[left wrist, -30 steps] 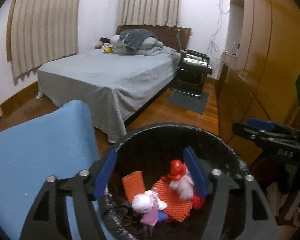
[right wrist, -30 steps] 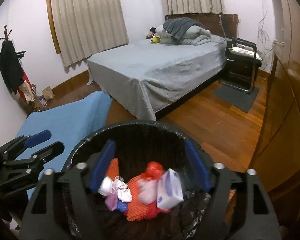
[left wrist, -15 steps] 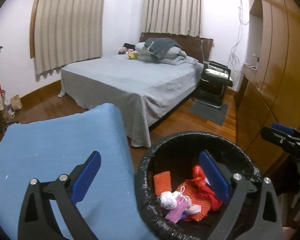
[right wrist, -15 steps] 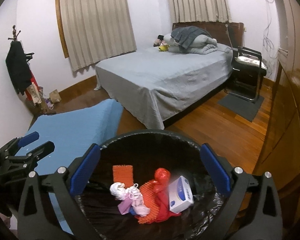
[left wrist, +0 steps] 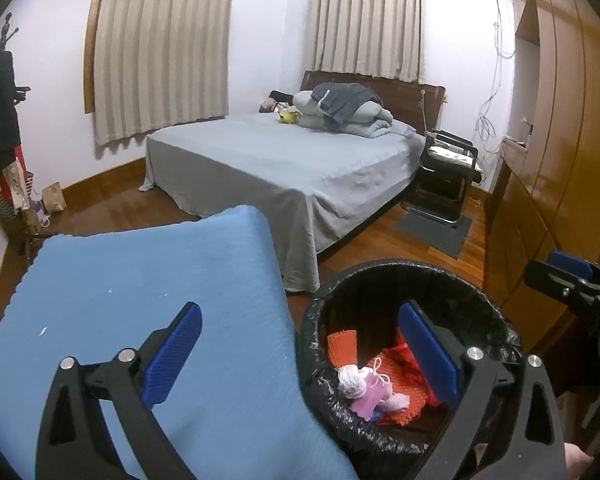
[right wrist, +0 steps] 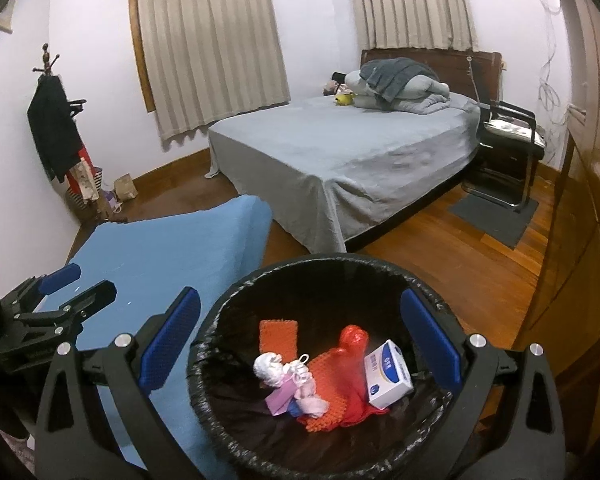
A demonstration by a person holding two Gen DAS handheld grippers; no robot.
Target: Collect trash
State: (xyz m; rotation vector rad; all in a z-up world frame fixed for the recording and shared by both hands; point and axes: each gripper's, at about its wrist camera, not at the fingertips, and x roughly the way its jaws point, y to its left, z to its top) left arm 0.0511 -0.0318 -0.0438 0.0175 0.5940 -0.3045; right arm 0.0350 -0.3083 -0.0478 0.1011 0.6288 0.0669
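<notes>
A black-lined trash bin (right wrist: 228, 312) stands beside a blue-covered table (right wrist: 168, 252). In it lie orange mesh pieces (right wrist: 278, 334), a red bag (right wrist: 350, 350), a white and blue box (right wrist: 388, 374) and a white and pink wad (right wrist: 288, 374). My right gripper (right wrist: 300, 348) is open and empty above the bin. My left gripper (left wrist: 300, 352) is open and empty, straddling the table edge and the bin (left wrist: 460, 276). It also shows at the left of the right wrist view (right wrist: 76, 284).
A bed with a grey sheet (left wrist: 284, 168) stands behind, a black chair (left wrist: 448, 172) beside it. Wooden wardrobes (left wrist: 560, 160) line the right wall. A coat rack (right wrist: 56, 120) and bags stand at the far left corner.
Both grippers opened wide and rose back from the bin. The white and blue box dropped from my right gripper into the bin. My left gripper shifted left over the table edge.
</notes>
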